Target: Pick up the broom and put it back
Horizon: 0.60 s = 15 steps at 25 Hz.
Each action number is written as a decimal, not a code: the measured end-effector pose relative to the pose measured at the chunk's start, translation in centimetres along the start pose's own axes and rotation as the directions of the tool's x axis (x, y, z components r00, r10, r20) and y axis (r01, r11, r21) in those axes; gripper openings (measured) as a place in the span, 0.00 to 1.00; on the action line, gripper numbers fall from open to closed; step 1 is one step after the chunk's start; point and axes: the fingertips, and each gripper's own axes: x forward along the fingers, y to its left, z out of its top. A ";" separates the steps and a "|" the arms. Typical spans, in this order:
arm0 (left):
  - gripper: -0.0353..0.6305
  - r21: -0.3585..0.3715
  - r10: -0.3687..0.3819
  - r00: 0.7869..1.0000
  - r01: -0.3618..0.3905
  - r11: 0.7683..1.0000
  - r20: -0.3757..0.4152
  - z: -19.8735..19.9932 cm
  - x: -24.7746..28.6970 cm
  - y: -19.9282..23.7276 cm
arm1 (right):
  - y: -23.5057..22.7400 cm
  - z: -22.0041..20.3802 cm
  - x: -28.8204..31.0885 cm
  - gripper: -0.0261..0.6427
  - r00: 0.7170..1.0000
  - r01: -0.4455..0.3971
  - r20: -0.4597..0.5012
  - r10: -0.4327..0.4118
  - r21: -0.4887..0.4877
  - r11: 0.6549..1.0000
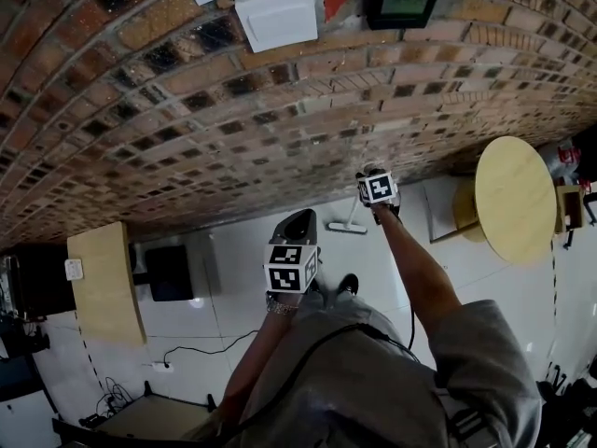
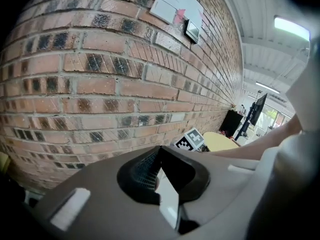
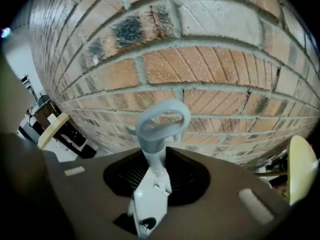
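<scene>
The broom stands upright against the brick wall (image 1: pixel 187 110), its white head (image 1: pixel 347 228) on the floor. My right gripper (image 1: pixel 378 194) is shut on the thin pale handle. In the right gripper view the handle's loop end (image 3: pixel 162 121) sticks up out of my right gripper (image 3: pixel 152 184), close in front of the bricks. My left gripper (image 1: pixel 300 222) hangs lower and to the left, away from the broom. In the left gripper view the left gripper (image 2: pixel 167 194) shows its white jaws together with nothing between them. The right gripper's marker cube (image 2: pixel 190 140) is visible beyond it.
A round yellow table (image 1: pixel 513 199) stands right of the broom, near the wall. A pale wooden bench (image 1: pixel 104 283) and a black box (image 1: pixel 170 271) sit on the white floor at left. A cable (image 1: pixel 201 351) trails across the floor below them. A small screen (image 1: pixel 401 0) hangs on the wall.
</scene>
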 end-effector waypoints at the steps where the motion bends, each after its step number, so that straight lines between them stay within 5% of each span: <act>1: 0.05 0.007 -0.012 1.000 0.012 1.000 0.003 0.2 0.1 -0.5 | 0.4 -0.6 -0.7 0.18 1.000 -0.003 0.006 0.003 -0.007 1.000; 7: 0.05 0.049 -0.083 0.996 0.082 0.995 0.021 0.8 0.2 -3.5 | 3.2 -3.0 -6.3 0.18 0.996 -0.025 0.087 0.027 -0.021 0.999; 15: 0.05 0.079 -0.127 0.990 0.122 0.989 0.063 2.3 -0.1 -5.2 | 7.9 0.4 -17.1 0.18 0.967 -0.025 0.253 0.040 -0.060 0.998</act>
